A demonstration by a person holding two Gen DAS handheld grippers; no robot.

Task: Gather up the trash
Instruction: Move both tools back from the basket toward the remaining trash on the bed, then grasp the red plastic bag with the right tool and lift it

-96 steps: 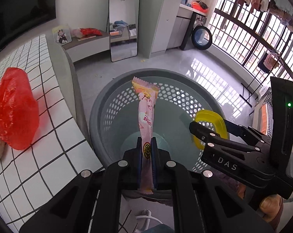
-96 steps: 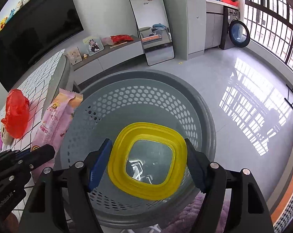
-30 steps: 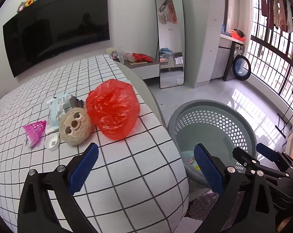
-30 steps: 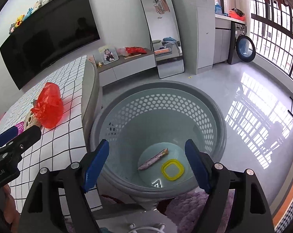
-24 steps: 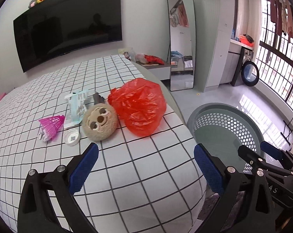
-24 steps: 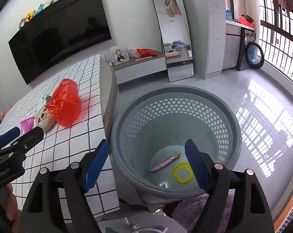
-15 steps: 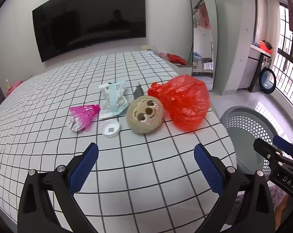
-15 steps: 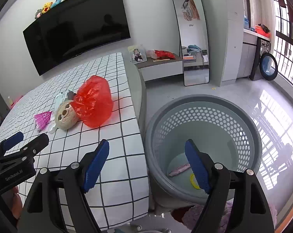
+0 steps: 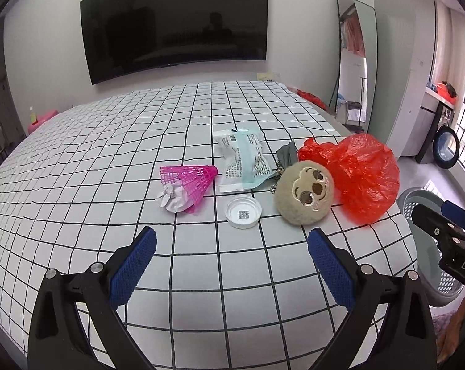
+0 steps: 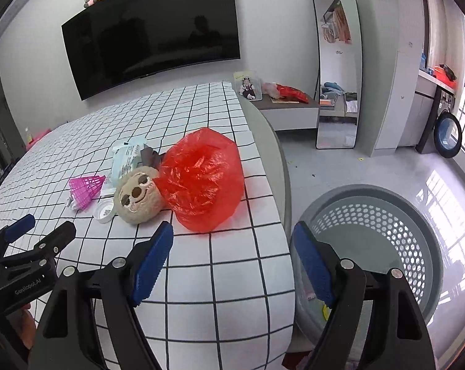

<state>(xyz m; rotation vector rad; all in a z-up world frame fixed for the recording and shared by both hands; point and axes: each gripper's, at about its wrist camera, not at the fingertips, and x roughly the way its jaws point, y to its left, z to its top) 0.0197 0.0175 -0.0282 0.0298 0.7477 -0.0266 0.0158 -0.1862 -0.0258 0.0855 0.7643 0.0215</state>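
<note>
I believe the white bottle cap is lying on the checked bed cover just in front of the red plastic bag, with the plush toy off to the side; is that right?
Not quite. The white bottle cap lies on the checked bed cover, but just in front of the printed packet, not the red plastic bag. The plush toy sits between the cap and the bag. The left wrist view shows it most clearly.

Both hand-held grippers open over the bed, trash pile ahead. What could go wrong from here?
1. The sloth plush touches the red plastic bag and sits close to the white cap; a wide grab may take the toy as trash.
2. The bag lies near the bed edge beside the grey basket; a nudge could tip it to the floor.
3. The crumpled paper rests against the pink shuttlecock; pinching one may drag the other.
</note>
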